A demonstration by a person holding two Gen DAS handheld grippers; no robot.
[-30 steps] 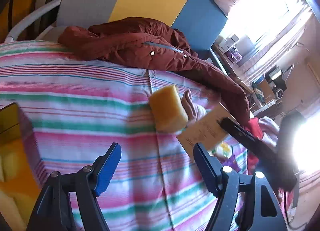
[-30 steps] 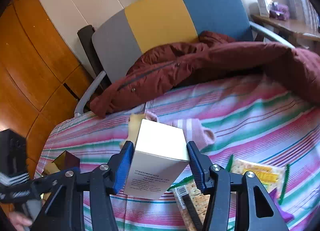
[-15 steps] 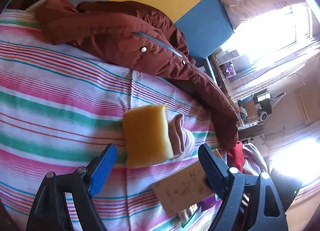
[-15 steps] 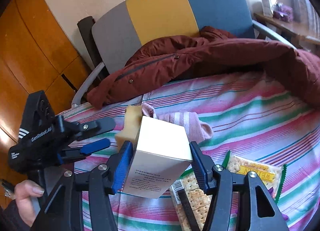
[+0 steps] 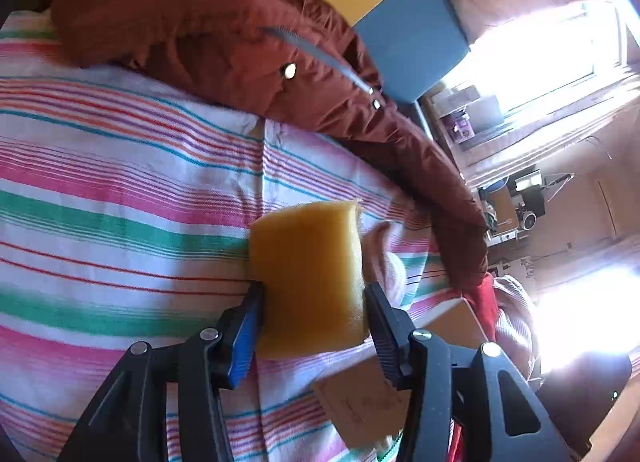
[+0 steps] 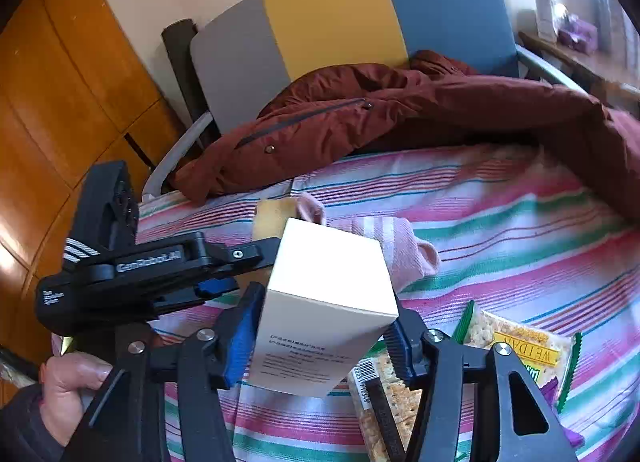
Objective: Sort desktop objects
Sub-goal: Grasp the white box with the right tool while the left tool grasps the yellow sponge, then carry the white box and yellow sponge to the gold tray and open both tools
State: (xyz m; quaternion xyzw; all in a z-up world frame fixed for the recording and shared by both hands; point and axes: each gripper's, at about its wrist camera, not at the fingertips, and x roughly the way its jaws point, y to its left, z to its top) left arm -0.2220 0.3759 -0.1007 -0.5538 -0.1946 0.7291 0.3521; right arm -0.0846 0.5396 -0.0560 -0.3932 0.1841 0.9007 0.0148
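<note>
Only the right wrist view shows the cracker packet (image 6: 516, 346). The left gripper (image 5: 312, 326) pinches the yellow sponge (image 5: 308, 274) on the striped cloth (image 5: 120, 198); the right gripper (image 6: 324, 334) clamps a white box (image 6: 324, 302).

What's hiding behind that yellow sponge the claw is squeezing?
Behind the sponge, a pink sock lies on the striped cloth, its cuff touching the sponge. Further back sprawls a maroon jacket. What lies under the sponge itself is covered.
</note>
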